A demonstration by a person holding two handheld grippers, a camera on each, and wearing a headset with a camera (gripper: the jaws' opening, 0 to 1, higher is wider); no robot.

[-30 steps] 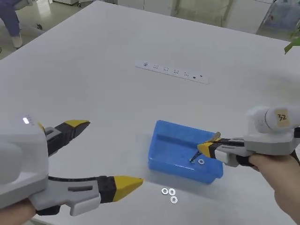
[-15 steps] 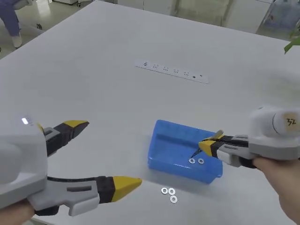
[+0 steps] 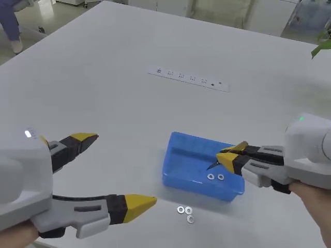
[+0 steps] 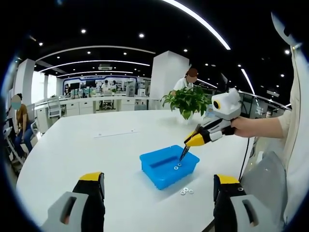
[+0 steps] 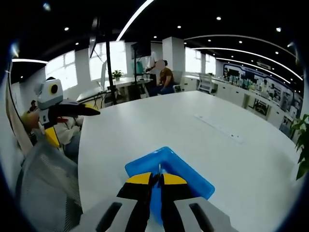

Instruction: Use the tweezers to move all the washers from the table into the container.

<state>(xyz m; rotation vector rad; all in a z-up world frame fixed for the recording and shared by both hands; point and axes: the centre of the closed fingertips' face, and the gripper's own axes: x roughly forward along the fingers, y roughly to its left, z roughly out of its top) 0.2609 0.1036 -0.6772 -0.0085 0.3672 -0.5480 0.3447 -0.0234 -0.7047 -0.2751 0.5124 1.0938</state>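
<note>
One broad, matte white table [image 3: 103, 62] carries everything we see, with one flat socket strip [image 3: 189, 79] set into its top well beyond both grippers. Around it we find an open hall with white counters, long ceiling light strips and small spot lamps. One leafy green plant [image 4: 188, 101] stands behind the right gripper [image 3: 227, 155] as the left gripper view has it, and a few people are at the hall's edges. We count one blue container [image 3: 189, 150], lying between the grippers and directly under the right gripper's tip. That gripper's jaws are pressed together on one pair of dark tweezers [image 3: 213, 165], whose points hang just above the container floor. Two washers [image 3: 210, 177] lie side by side inside, just below those points. Three loose washers [image 3: 188, 210] sit bunched on the table just outside the container's near wall, between the two grippers. The left gripper [image 3: 116, 169] is spread wide and holds nothing.
</note>
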